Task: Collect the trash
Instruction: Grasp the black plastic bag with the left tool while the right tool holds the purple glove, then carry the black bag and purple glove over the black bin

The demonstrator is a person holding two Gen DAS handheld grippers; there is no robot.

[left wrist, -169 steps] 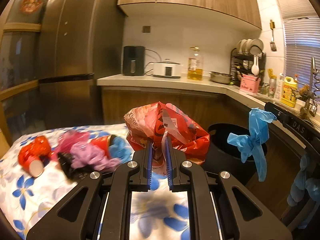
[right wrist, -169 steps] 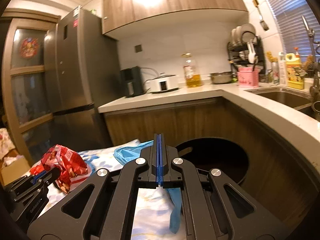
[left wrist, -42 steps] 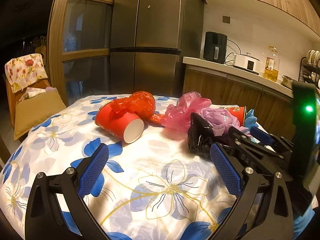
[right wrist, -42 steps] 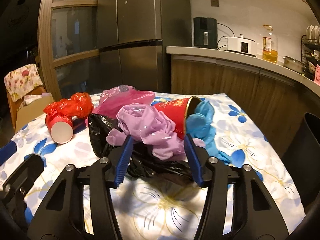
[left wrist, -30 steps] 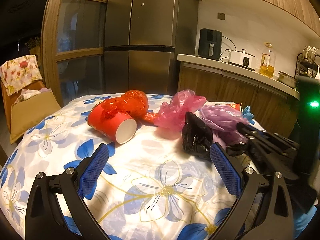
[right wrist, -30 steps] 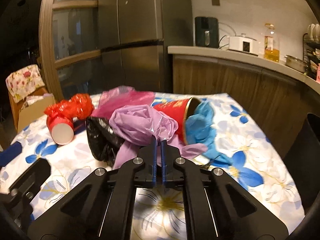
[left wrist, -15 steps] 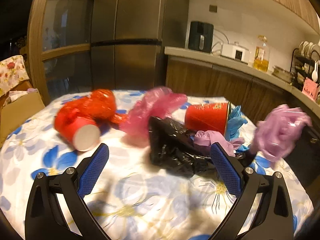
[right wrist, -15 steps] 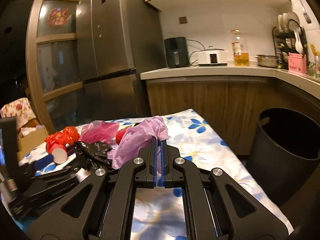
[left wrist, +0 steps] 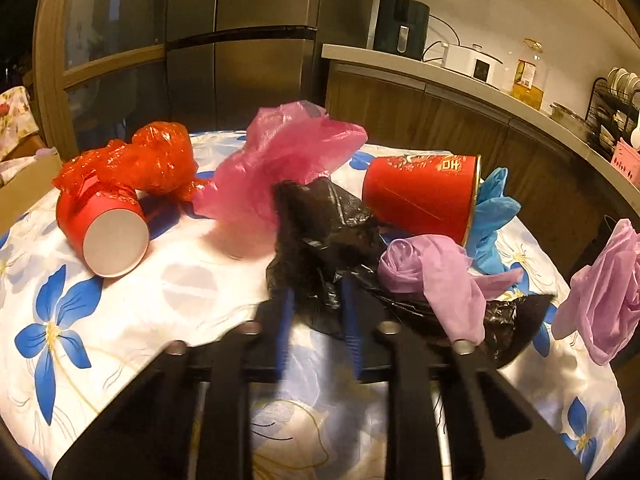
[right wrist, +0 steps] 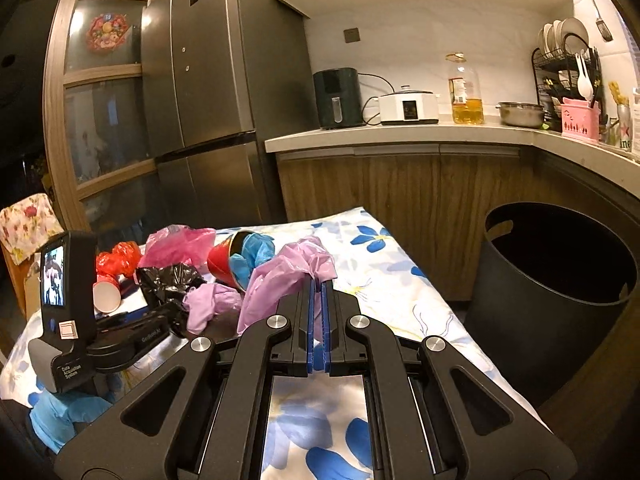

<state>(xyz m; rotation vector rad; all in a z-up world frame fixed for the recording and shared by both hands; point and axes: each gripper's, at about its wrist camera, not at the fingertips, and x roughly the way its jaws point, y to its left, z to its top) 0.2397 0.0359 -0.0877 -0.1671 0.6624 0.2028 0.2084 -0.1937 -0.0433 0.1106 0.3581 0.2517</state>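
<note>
While the right gripper (right wrist: 318, 304) pinches the purple bag (right wrist: 280, 280), the left gripper (left wrist: 316, 320), just closing on the black bag (left wrist: 320, 248), may drag neighbouring trash.

A crumpled black plastic bag (left wrist: 320, 240) lies in the middle of the litter on the flowered cloth. A pink bag (left wrist: 280, 160) rises loosely behind it. At the left, a red paper cup (left wrist: 100, 224) lies on its side, white base toward the camera, with a red bag (left wrist: 152, 160) bunched against it. At the right, a 2nd red cup (left wrist: 420, 196) lies on its side with a blue glove (left wrist: 490, 208) stuffed in its mouth. A lilac bag (left wrist: 432, 276) rests on the black one. Another lilac bag (right wrist: 280, 280) hangs off the cloth, near the empty black bin (right wrist: 560, 276).
</note>
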